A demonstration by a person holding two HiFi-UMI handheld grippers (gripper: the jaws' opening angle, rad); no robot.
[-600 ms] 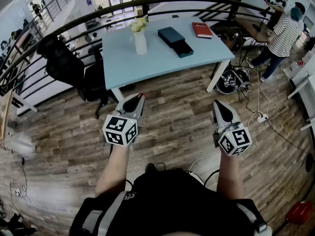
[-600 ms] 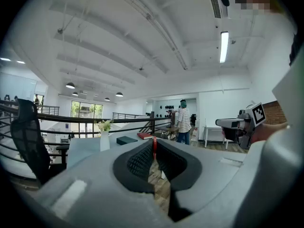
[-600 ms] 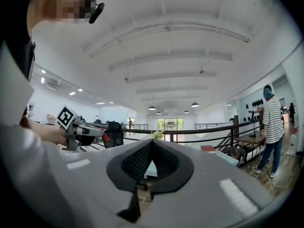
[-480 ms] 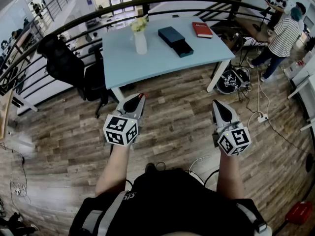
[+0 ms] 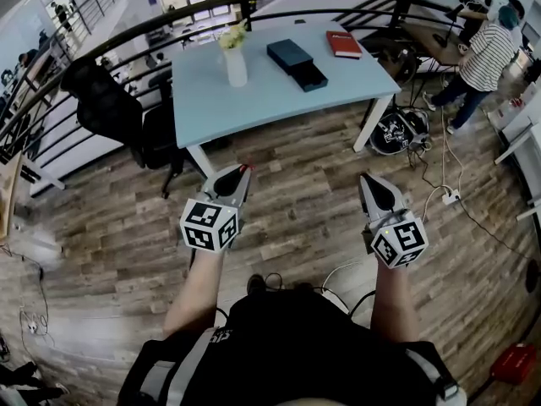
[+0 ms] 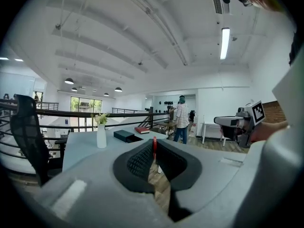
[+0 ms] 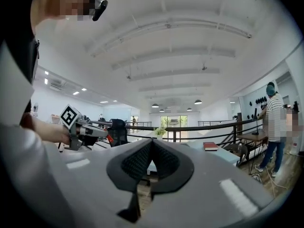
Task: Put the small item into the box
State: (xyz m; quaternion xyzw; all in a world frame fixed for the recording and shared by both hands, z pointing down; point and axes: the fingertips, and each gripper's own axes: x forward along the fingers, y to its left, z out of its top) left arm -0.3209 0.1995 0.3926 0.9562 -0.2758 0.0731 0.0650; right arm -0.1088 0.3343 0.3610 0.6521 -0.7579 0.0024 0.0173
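Wearer: black top (image 5: pixel 287 345) with grey shoulder straps (image 5: pixel 180 369). Ahead of the top: grey, black-padded left gripper (image 5: pixel 242 169) and right gripper (image 5: pixel 365 177), each carrying a black-and-white marker cube (image 5: pixel 208 224).

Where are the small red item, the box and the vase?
small red item (image 6: pixel 154 148): left gripper view, its visible edge.
box (image 5: pixel 289 54): head view, lid top.
vase (image 5: pixel 236 66): head view, white body.

In the left claw (image 6: pixel 154 139), the red item (image 6: pixel 154 151) shows only a thin edge. At 12 o'clock, the box (image 5: pixel 296 62): contents too small to tell.
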